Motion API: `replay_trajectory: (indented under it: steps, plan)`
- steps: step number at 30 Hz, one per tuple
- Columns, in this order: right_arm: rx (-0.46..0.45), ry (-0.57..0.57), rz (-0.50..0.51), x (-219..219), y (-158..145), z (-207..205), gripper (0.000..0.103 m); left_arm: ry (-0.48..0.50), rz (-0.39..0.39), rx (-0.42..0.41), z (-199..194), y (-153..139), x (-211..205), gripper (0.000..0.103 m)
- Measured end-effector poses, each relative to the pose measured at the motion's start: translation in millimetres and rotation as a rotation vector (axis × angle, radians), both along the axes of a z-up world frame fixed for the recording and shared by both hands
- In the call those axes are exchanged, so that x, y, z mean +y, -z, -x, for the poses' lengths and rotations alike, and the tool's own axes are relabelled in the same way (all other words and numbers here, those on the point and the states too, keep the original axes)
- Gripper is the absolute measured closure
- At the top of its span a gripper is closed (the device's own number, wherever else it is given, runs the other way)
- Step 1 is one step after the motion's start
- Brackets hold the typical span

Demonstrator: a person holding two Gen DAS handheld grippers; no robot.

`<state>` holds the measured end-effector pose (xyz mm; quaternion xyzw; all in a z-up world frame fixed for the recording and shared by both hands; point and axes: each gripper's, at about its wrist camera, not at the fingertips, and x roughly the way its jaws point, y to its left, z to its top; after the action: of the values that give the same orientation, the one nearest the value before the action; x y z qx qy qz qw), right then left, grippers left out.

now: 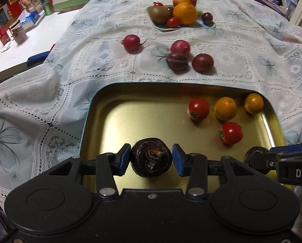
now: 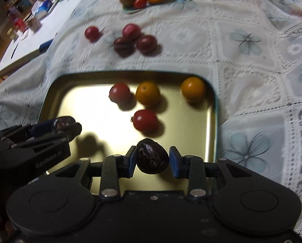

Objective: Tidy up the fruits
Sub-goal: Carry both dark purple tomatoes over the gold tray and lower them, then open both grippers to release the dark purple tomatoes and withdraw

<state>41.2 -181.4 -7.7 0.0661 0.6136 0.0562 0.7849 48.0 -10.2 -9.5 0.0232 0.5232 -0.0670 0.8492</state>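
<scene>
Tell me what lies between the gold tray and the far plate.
Four dark red fruits on the tablecloth lie between gold tray and plate, seen in both wrist views.

Warm indoor light, dim overall; the gold tray (image 2: 210,121) throws a blown-out white glare across its floor in the right wrist view, with hard dark shadows beside the tomatoes (image 2: 145,120) and under the left gripper (image 2: 65,124). Right wrist view is motion-smeared, worst on the loose dark fruits (image 2: 134,40) and the lace tablecloth (image 2: 242,40); left wrist view is sharper, only mildly soft. Fisheye bends the tray rim and tablecloth edges, and the cluttered white table (image 1: 39,38) curves away at far left.
</scene>
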Motion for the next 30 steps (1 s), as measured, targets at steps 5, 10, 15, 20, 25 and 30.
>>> replay_trajectory:
  steps: [5,10,15,20,25,30]
  plan:
    - [0.011,-0.001,0.016,1.7,3.9,0.3,0.068,-0.004,-0.011,-0.012,0.6,-0.4,1.2,0.052]
    - [0.021,0.004,0.008,1.5,5.7,-1.7,0.066,0.007,0.006,-0.01,2.4,-2.9,0.3,0.051]
    - [0.02,0.005,0.005,1.5,4.3,-1.1,0.064,0.006,0.01,0.005,4.1,-0.1,-0.2,0.051]
    - [0.029,0.011,-0.001,0.1,5.8,-2.2,0.064,0.0,0.013,0.016,4.2,1.2,1.3,0.051]
    - [0.036,0.014,-0.007,-1.2,6.3,-3.1,0.064,-0.006,0.02,0.018,4.9,0.2,2.6,0.051]
    - [0.032,0.008,-0.011,-1.6,3.7,-2.2,0.064,-0.003,0.028,0.025,5.5,-0.2,2.2,0.051]
